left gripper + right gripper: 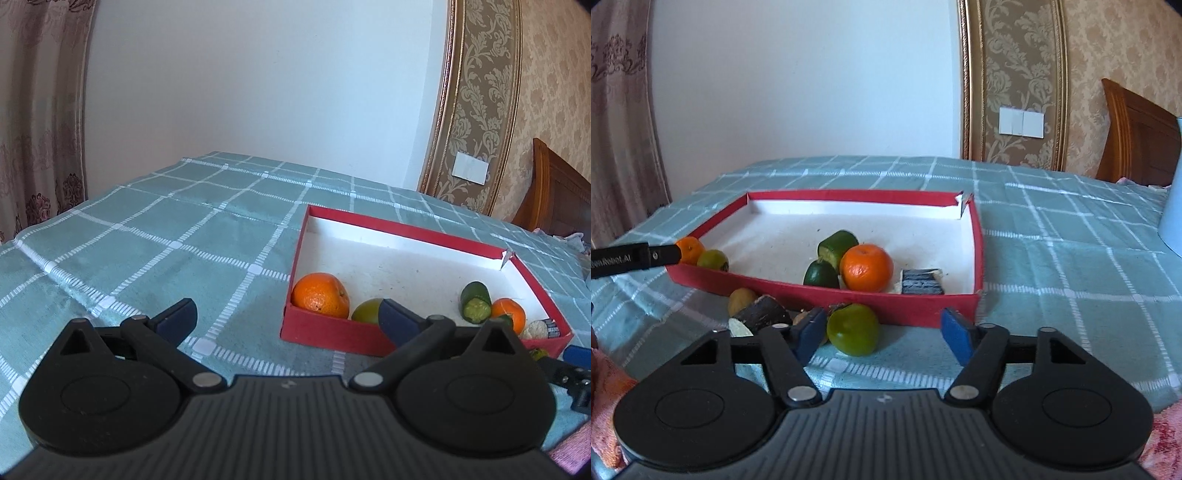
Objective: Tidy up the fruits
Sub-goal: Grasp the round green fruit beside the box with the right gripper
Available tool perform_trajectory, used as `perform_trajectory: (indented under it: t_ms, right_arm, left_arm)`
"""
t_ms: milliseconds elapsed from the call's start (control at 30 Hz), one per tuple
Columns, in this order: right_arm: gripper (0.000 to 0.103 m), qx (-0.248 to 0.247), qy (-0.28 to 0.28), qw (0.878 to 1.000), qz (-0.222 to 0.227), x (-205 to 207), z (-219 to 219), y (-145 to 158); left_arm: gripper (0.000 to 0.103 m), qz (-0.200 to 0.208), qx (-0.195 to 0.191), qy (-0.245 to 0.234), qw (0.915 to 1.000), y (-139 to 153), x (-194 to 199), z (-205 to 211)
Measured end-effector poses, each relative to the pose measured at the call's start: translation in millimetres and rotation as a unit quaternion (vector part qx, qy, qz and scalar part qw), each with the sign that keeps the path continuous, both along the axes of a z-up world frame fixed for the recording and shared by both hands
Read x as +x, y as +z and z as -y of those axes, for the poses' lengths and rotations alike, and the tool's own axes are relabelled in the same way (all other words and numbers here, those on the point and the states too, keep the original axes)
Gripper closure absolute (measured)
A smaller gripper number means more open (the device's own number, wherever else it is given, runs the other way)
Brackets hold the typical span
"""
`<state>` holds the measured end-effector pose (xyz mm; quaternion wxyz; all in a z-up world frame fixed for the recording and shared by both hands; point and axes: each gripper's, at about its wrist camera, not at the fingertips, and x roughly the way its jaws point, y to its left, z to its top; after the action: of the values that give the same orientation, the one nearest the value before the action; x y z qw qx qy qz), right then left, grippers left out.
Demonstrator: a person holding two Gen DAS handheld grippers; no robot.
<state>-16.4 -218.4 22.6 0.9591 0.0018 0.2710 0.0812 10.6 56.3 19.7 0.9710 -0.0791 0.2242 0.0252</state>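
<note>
A bed or table covered in a pale green checked cloth (1052, 258) fills the room's middle, with a white wall and patterned wallpaper behind. On the cloth sits a shallow red box (886, 301) with a white floor, already holding two oranges, a few green fruits and a dark blue packet.

My right gripper (884, 336) rests low just in front of the box's near wall. Its blue pads stand partly apart with nothing pressed between them. The green round fruit (852, 329) I judge to be next lies outside the box on the cloth, toward the left side of my gap, close beside my left pad; whether it touches that pad I cannot tell. Being round, it has no long axis to line up with.

My left gripper (286, 317) hangs wide apart and empty near the box's left corner, well away from that fruit, so my right hand is nearer.

A dark stubby piece (762, 314) and a small yellowish fruit (741, 299) lie left of it.
</note>
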Motion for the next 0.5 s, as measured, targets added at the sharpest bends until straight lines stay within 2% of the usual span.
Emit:
perform_trajectory:
  t_ms: [233, 400, 467, 500]
  right_arm:
    - [0.045, 0.004, 0.004, 1.000, -0.001, 5.6, -6.6, -4.6]
    - [0.059, 0.053, 0.024, 0.998, -0.034, 15.8, -1.2, -10.7]
    - [0.062, 0.070, 0.028, 0.996, -0.038, 16.8, 3.1, -11.5]
    - [0.067, 0.076, 0.032, 0.996, -0.039, 16.4, 3.8, -11.8]
  left_arm:
    - [0.000, -0.002, -0.005, -0.002, 1.0000, -0.3, 1.3, -1.7]
    - [0.000, -0.004, -0.008, -0.002, 1.0000, -0.8, 1.8, -2.6]
    - [0.000, -0.004, -0.009, -0.002, 0.9999, -1.0, 1.6, -2.9]
    - [0.000, -0.004, -0.009, -0.002, 0.9999, -1.0, 1.3, -3.2]
